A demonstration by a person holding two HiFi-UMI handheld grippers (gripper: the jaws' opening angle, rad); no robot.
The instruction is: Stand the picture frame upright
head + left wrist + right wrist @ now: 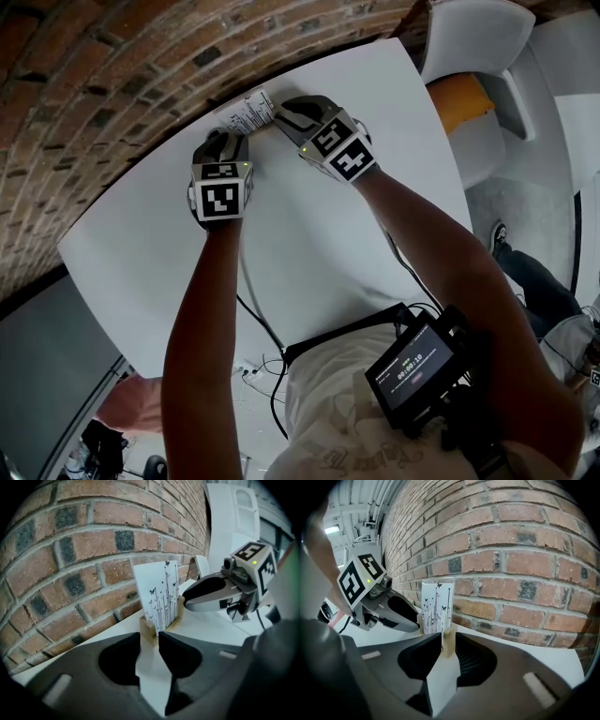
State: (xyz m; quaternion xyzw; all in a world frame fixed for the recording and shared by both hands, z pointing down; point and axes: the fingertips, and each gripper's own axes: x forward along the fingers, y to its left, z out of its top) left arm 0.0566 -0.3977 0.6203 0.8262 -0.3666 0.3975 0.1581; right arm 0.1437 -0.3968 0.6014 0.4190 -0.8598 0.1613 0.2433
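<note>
Butterfly-print picture frame [159,597] stands upright in its wooden base.

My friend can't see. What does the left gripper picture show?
A picture frame with black butterflies and stems stands upright on a white table beside a brick wall. Its near wooden end sits at the narrow gap in the left gripper, and the right gripper is at its far end.

Picture frame [251,111] stands upright on table [328,234], at the far edge, just before brick wall [94,75]. Left gripper [150,639] sits at the frame's left end, right gripper [447,641] at its right end. An end of the frame's base lies between each pair of jaws.
</note>
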